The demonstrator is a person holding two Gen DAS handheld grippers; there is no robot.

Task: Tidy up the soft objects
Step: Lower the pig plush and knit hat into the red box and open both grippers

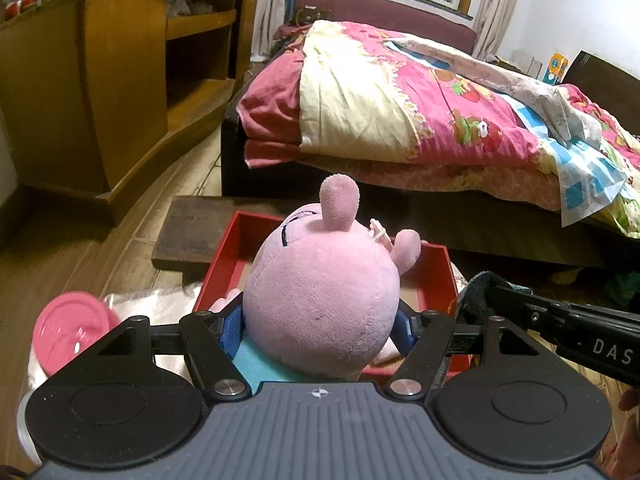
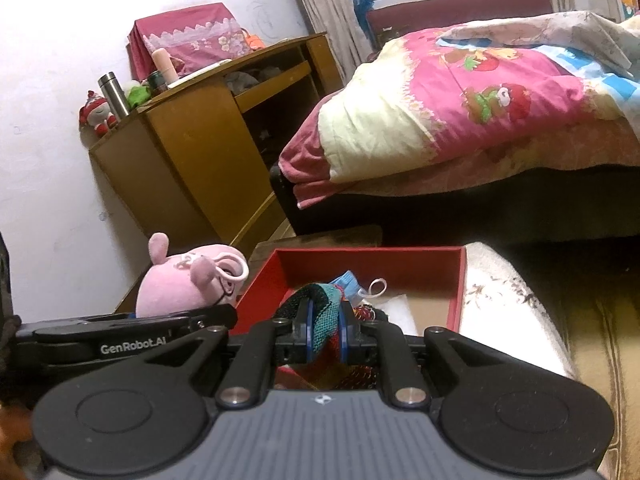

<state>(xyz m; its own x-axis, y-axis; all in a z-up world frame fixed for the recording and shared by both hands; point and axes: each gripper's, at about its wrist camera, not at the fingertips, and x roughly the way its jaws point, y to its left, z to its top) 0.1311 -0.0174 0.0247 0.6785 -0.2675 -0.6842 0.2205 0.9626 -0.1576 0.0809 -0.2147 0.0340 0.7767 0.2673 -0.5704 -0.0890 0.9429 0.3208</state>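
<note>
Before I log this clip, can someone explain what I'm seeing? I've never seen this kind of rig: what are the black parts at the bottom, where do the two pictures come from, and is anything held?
No robot here: a person carries hand-held tongs in each hand, with a fisheye camera on each looking along its two fingers. The black parts are the tongs themselves.

Left view: the left tongs clamp a pink pig plush toy over a red box on the floor.

Right view: the right tongs are shut on a dark knitted cloth with green and red above the same box, which already holds a light blue cloth. The plush shows at the left there.

Behind stand a bed with a pink quilt and a wooden cabinet.
</note>
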